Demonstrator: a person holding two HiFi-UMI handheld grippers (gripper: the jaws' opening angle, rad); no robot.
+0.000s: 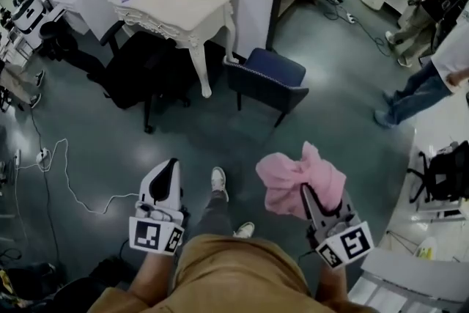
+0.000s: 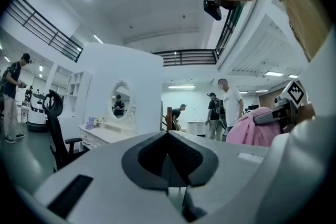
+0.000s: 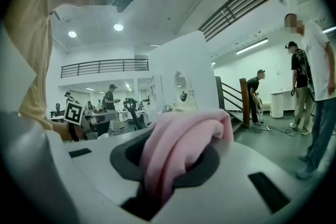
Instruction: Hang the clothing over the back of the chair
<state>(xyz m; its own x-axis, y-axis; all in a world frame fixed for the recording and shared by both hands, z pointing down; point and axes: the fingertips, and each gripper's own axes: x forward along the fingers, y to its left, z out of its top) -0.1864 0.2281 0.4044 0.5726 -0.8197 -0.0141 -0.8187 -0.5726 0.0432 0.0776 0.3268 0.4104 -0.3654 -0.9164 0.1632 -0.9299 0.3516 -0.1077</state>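
- The right claw (image 1: 308, 192) is held out low in front of the person's waist. It points forward and is tipped slightly down.
- Its jaws are clenched on the pink clothing (image 1: 299, 178). The cloth bunches over the claw's tips, spills to its left and hangs free above the floor (image 1: 110, 157).
- In the right gripper view, a fold of the clothing (image 3: 176, 147) is pinched between the jaws.
- The left claw (image 1: 171, 163) is held level beside the right one, apart from the cloth. Its jaws are pressed together on nothing (image 2: 169, 136).
- The blue chair (image 1: 268, 78) stands ahead of both claws, well apart from them.
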